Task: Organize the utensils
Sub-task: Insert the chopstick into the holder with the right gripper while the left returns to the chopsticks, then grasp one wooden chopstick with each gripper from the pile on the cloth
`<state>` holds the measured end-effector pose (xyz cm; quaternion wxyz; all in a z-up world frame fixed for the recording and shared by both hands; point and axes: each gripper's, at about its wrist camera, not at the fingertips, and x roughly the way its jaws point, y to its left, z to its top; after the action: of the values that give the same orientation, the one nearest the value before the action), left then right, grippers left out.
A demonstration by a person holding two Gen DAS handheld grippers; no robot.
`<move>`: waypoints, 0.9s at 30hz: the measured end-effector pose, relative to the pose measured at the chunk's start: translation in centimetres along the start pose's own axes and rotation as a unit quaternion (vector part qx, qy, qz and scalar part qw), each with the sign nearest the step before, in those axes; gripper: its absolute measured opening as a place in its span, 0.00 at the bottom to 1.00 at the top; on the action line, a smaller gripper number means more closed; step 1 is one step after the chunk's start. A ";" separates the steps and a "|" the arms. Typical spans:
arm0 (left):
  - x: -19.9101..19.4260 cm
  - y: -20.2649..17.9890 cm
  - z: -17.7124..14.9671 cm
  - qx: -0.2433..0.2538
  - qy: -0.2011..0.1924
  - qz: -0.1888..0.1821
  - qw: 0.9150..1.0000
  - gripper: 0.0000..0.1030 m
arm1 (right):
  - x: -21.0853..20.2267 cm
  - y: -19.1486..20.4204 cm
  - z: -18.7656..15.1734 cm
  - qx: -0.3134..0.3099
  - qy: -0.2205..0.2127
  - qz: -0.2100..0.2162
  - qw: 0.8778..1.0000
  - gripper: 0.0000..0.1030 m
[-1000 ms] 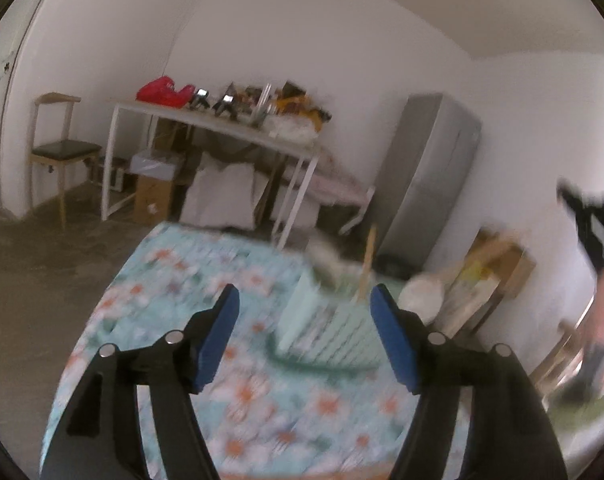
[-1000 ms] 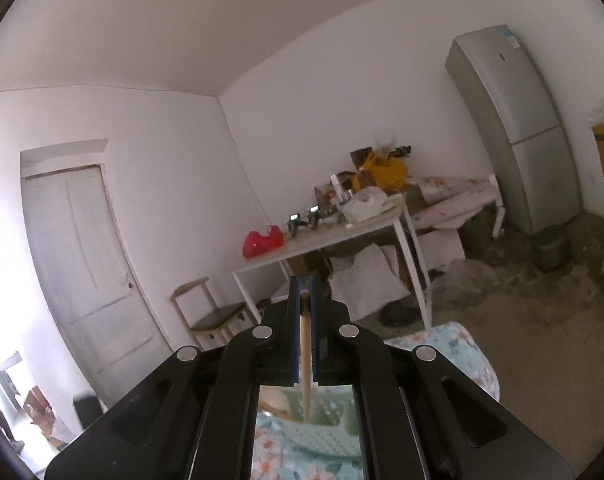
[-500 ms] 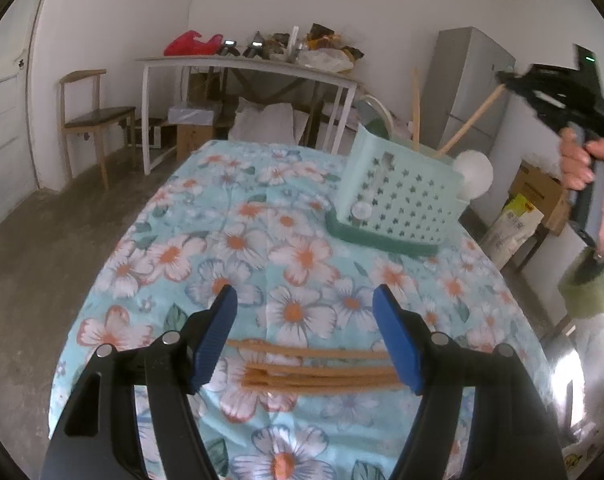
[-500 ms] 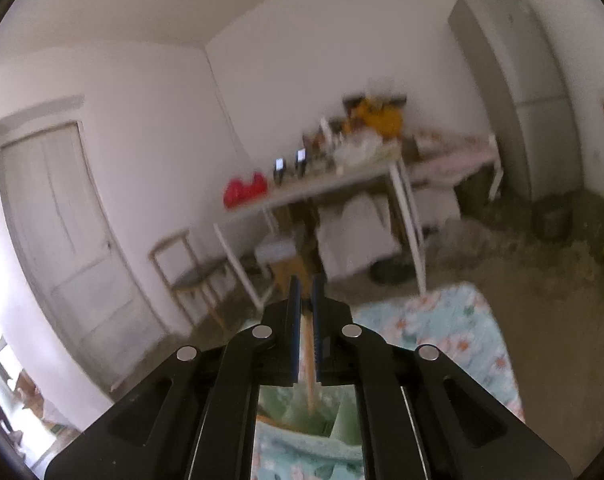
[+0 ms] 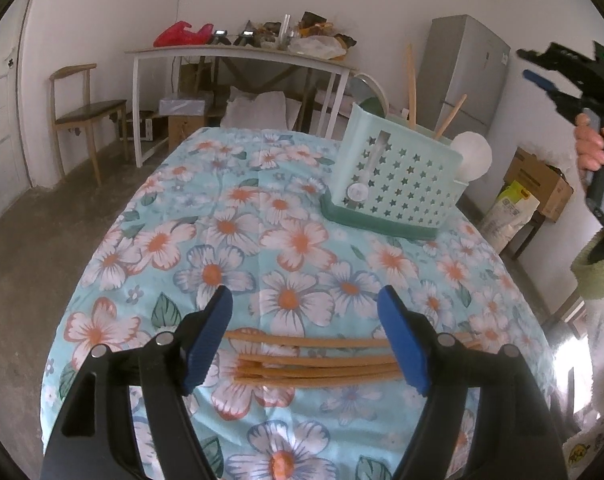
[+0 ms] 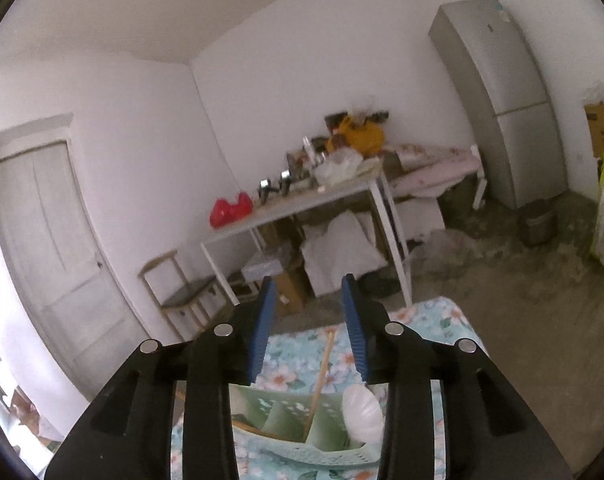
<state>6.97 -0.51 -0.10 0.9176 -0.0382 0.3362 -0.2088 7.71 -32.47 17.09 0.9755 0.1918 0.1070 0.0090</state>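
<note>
Several wooden chopsticks (image 5: 313, 364) lie side by side on the floral tablecloth (image 5: 262, 240). My left gripper (image 5: 307, 336) hovers low over them, its jaws opening. The sticks show between its blue pads (image 5: 206, 340), untouched. Further back stands a mint green utensil basket (image 5: 397, 176) holding two upright chopsticks (image 5: 411, 84) and a white spoon (image 5: 471, 156). My right gripper (image 6: 307, 292) hangs above that basket (image 6: 286, 444), jaws opening with nothing between them. Below it a chopstick (image 6: 321, 372) leans loose in the basket beside the spoon (image 6: 361, 408). The left wrist view shows this gripper (image 5: 526, 65) in a person's hand (image 5: 589, 148).
A cluttered white table (image 5: 238, 54) stands behind with boxes under it, a wooden chair (image 5: 86, 112) to its left. A grey fridge (image 5: 461, 80) and a cardboard box (image 5: 541, 184) are at the right. The tablecloth's edges drop to concrete floor.
The left gripper sank toward the table and now sits over the chopsticks. The right gripper let go of the chopstick it held, which now leans in the basket, and its jaws spread.
</note>
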 end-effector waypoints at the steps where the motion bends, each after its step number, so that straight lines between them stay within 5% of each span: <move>1: 0.0 0.0 0.0 0.001 0.002 0.000 1.000 0.71 | -0.6 0.1 -0.1 0.001 -0.003 0.005 1.000 0.38; 5: 0.2 -0.1 -0.3 0.007 0.021 -0.014 1.000 0.71 | -2.0 0.7 -1.7 -0.002 0.023 0.031 0.999 0.39; 9: 0.3 0.1 -0.9 -0.010 0.054 -0.050 0.997 0.71 | -1.5 1.2 -6.0 0.012 0.105 0.056 0.993 0.40; 15: 0.6 0.6 -1.6 -0.050 0.093 -0.099 0.990 0.62 | 1.4 2.3 -15.3 0.024 0.284 0.062 0.957 0.40; 18: 0.6 1.0 -2.1 -0.084 0.113 -0.133 0.981 0.57 | 1.2 1.7 -17.3 0.055 0.312 0.054 0.947 0.40; 22: 2.2 2.5 -3.8 -0.173 0.158 -0.177 0.956 0.49 | 0.5 0.6 -18.5 0.087 0.325 0.037 0.941 0.40; 27: 4.2 5.7 -6.1 -0.337 0.160 -0.211 0.903 0.44 | -0.2 0.0 -19.2 0.107 0.326 0.033 0.939 0.40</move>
<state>8.04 3.42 -8.48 0.7182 -0.3812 0.5130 -0.2750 3.45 -25.38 -0.20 0.8599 0.2852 0.4132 0.0915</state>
